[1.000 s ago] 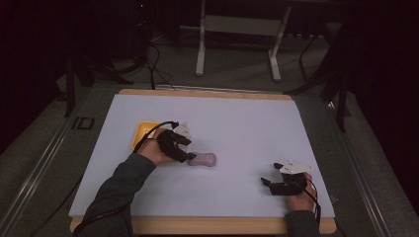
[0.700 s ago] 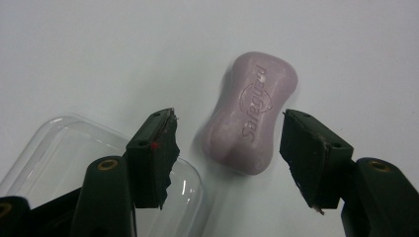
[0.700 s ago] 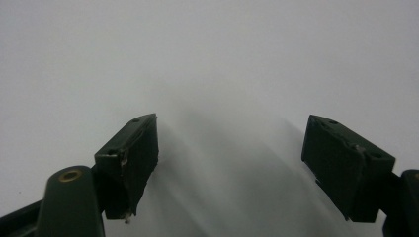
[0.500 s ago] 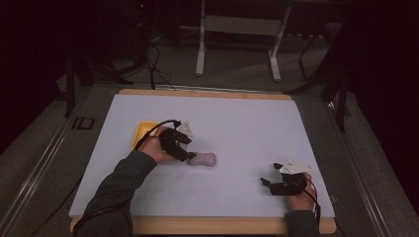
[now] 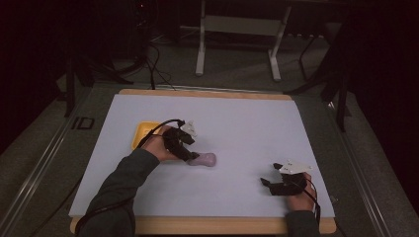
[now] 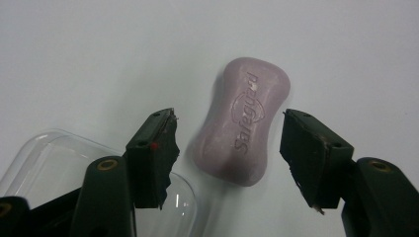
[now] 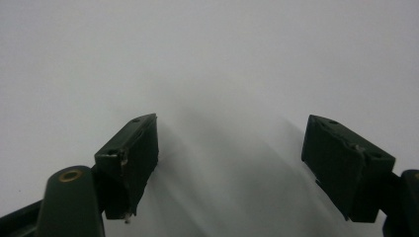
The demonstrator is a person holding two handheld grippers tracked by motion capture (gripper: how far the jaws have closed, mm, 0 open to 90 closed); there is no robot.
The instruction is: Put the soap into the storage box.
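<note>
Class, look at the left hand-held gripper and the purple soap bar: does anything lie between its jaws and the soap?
Nothing visible does. The soap bar lies flat on the white table between the open jaws of the left hand-held gripper, gaps on both sides; its jaws have just been opening.

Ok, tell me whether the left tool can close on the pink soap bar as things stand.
Probably yes: the left tool is open with the soap bar lying between its jaws, pads apart from its sides. Nothing blocks either side.

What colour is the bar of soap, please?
Pale purple bar of soap, clearest in the left gripper view.
</note>
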